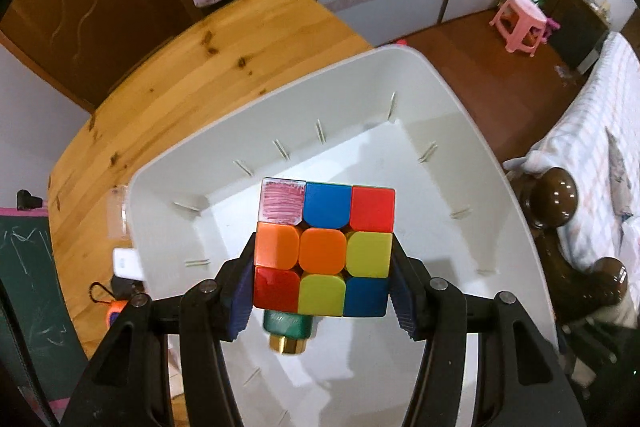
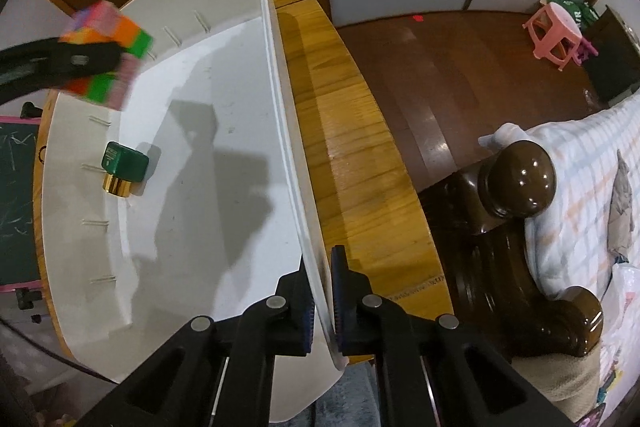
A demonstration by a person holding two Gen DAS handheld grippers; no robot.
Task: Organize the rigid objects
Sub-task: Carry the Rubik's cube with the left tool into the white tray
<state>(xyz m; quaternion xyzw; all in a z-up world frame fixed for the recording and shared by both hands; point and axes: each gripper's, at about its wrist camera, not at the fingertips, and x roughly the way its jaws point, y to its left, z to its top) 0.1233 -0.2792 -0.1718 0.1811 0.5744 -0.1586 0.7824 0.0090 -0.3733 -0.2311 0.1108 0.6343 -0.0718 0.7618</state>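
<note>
The deep white plastic bin (image 2: pixel 224 131) has a mostly bare floor; only a green gold-capped bottle (image 2: pixel 123 169) lies by its left wall.

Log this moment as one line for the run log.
left gripper: shut on puzzle cube, over white bin | right gripper: shut on bin rim | in bin: green bottle

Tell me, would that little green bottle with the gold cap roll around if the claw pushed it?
Probably not far. The green bottle looks boxy with flat sides, so it would likely slide on the smooth white bin rather than roll. Only its round gold cap might make it swivel. It looks hard, not squishy.
</note>
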